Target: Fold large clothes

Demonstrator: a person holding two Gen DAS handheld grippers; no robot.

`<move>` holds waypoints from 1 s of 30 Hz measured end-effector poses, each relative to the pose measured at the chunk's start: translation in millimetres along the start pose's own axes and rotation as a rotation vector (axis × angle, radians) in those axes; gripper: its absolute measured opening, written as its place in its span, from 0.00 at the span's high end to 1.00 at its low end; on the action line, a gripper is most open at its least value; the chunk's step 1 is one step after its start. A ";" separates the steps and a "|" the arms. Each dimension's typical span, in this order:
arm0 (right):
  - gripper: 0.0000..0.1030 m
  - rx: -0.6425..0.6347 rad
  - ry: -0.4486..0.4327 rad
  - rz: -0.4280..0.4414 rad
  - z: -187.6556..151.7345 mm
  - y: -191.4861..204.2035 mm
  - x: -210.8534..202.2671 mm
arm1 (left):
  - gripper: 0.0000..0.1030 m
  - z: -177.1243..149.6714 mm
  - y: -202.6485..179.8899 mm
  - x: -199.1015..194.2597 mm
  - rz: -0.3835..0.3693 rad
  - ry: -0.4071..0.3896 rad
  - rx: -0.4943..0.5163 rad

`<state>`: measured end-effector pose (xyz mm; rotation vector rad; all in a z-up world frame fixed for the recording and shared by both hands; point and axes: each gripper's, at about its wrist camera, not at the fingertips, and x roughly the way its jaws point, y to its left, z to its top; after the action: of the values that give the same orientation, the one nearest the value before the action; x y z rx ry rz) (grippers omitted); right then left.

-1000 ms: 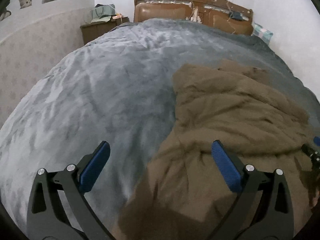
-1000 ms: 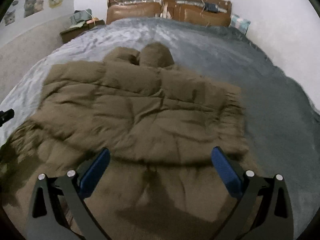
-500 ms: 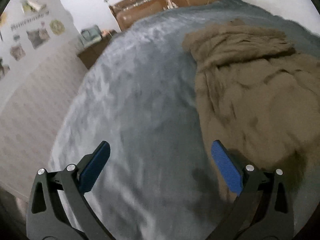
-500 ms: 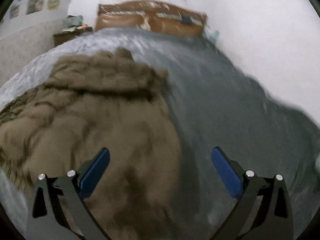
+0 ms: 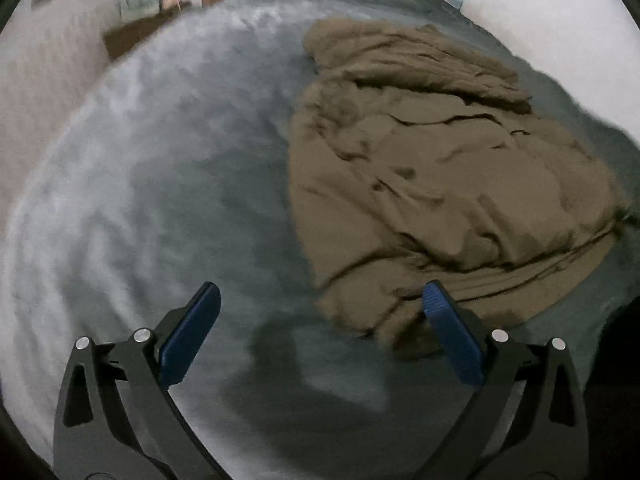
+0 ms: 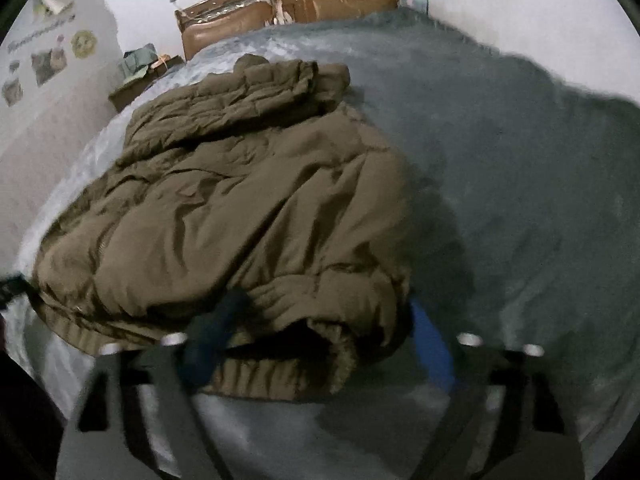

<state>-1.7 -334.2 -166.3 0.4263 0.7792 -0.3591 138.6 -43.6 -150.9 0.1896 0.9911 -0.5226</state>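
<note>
A large olive-brown padded jacket [image 5: 440, 168] lies rumpled on the grey bed cover [image 5: 160, 184], right of centre in the left wrist view. My left gripper [image 5: 320, 312] is open and empty, its right finger beside the jacket's near hem corner. In the right wrist view the jacket [image 6: 240, 200] fills the left and middle. My right gripper [image 6: 320, 320] is open and blurred, its fingers either side of the ribbed hem at the near right corner, not closed on it.
A brown headboard [image 6: 288, 4] stands at the far end of the bed. A dark nightstand [image 6: 136, 88] with bags sits at the far left by a wall with stickers [image 6: 48, 60]. A white wall [image 6: 540, 12] runs along the right.
Both grippers swung out sideways, then came back and lowered to the jacket's near hem. The right gripper now straddles the hem corner. Both stayed open.
</note>
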 end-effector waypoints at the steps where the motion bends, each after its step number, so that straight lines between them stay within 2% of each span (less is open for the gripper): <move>1: 0.48 0.002 0.011 0.005 -0.4 2.1 3.7 | 0.03 -0.3 -1.9 10.1 -0.022 0.024 -0.027; 2: 0.51 -0.002 0.021 0.007 -1.2 4.1 5.7 | 0.03 -2.2 -2.3 16.9 -0.023 0.034 -0.052; 3: 0.59 -0.015 0.025 0.010 -2.6 7.3 5.8 | 0.03 -3.2 -5.0 22.8 -0.032 0.033 -0.066; 4: 0.69 -0.024 0.023 0.014 -3.5 10.0 4.5 | 0.10 -4.7 -7.6 25.9 -0.048 0.027 -0.078; 5: 0.73 -0.028 0.020 0.021 -4.3 11.8 2.6 | 0.18 -5.2 -10.2 28.2 -0.064 0.020 -0.086; 7: 0.81 -0.038 -0.001 0.033 -4.7 15.9 -5.3 | 0.59 -6.5 -15.3 30.7 -0.108 0.022 -0.082; 10: 0.86 -0.041 -0.054 0.051 -3.2 17.6 -19.8 | 0.77 -3.0 -30.4 21.0 -0.071 -0.015 0.002; 13: 0.88 -0.046 -0.099 0.061 -2.1 22.0 -35.7 | 0.82 -0.2 -33.6 -2.7 -0.070 -0.077 0.003; 19: 0.88 -0.074 -0.192 0.102 4.3 33.0 -80.8 | 0.85 1.2 -30.0 -66.0 -0.063 -0.165 -0.025; 30: 0.89 -0.057 -0.425 0.187 17.5 40.1 -193.9 | 0.85 -8.5 -25.2 -211.6 -0.154 -0.390 -0.093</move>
<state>-100.7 -278.8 -3.0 0.3500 0.3314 -0.2398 27.2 8.4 23.3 -0.0719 0.6495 -0.6248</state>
